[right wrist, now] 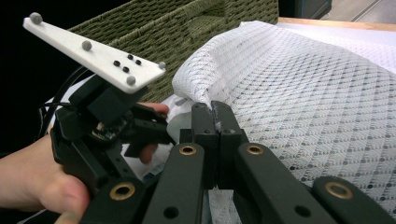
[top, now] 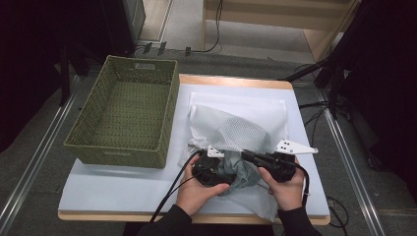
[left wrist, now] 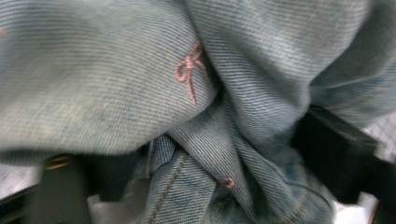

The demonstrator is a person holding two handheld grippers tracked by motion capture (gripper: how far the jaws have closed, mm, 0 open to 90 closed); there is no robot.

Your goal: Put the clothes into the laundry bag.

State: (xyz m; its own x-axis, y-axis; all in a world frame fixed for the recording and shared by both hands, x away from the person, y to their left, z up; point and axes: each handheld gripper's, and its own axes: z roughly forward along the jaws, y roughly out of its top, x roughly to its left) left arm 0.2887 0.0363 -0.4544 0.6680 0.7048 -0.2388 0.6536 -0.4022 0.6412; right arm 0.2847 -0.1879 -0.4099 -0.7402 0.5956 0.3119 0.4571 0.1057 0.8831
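The green basket (top: 125,113) walls off the left; the table's (top: 123,191) near-left corner looks open.

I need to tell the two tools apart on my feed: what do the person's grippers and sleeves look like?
Both grippers, left gripper and right gripper, are black, with jointed black links and brass-coloured pivot bushings. Each carries a pale three-cornered plate studded with small grey balls and dark screws. A black cable trails from the left one. The sleeves are dark.

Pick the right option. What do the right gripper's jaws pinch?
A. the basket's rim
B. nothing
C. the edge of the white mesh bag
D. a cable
C: in the right gripper view, the right gripper has its jaws shut on the edge of the mesh bag.
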